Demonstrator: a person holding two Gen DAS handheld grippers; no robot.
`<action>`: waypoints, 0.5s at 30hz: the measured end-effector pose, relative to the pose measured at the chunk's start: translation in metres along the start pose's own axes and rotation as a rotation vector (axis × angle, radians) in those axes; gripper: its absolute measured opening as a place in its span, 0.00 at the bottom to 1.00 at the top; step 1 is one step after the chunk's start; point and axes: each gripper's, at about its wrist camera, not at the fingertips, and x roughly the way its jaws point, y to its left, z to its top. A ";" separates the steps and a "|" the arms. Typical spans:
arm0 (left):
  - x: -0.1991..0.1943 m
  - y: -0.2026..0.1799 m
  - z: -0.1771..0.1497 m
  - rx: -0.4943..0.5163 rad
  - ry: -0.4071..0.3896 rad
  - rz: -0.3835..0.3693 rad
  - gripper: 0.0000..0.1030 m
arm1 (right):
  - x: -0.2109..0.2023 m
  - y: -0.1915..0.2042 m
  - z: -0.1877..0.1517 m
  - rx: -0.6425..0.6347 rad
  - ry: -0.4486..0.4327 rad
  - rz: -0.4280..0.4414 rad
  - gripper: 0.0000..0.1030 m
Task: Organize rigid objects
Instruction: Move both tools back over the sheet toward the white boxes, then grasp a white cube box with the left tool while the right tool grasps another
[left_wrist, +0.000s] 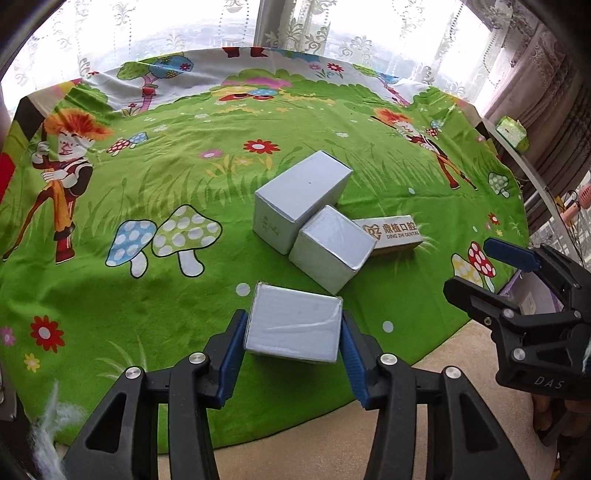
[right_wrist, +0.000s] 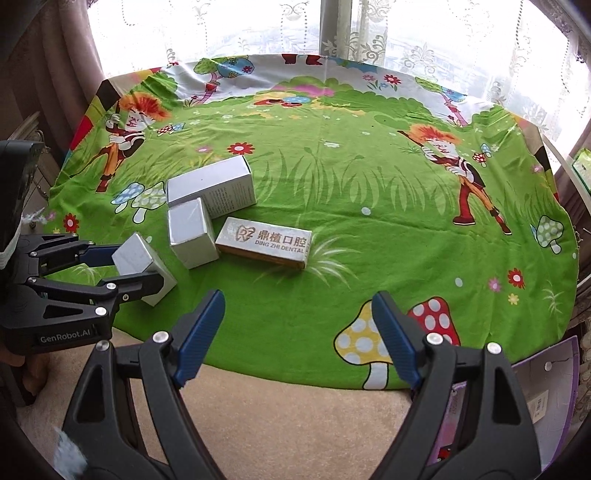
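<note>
Counter cloth (left_wrist: 155, 288), green, cartoon print. Large silver box (left_wrist: 301, 192), medium silver box (left_wrist: 332, 247) touching it, printed box (left_wrist: 397, 232) beside. I see my left gripper (left_wrist: 293, 328) jaws clamping the small silver box (left_wrist: 293, 326) near the front edge; right gripper (right_wrist: 297, 332) jaws wide, empty.

Four boxes, landmark: printed dental box (right_wrist: 264, 242), lying flat. Small silver box (right_wrist: 191, 232) touching its left end; large silver box (right_wrist: 212, 184) behind; third silver box (right_wrist: 142, 262) farther left, tilted.

Home: lace curtains (right_wrist: 424, 33), cartoon bedsheet (right_wrist: 332, 177)
</note>
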 end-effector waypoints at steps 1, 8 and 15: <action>-0.003 0.003 -0.001 -0.022 -0.014 0.014 0.48 | 0.002 0.004 0.002 -0.009 -0.002 0.005 0.81; -0.018 0.026 -0.006 -0.149 -0.077 0.047 0.48 | 0.016 0.030 0.013 -0.079 0.006 0.034 0.79; -0.020 0.034 -0.009 -0.195 -0.092 0.062 0.48 | 0.027 0.052 0.024 -0.139 -0.003 0.065 0.78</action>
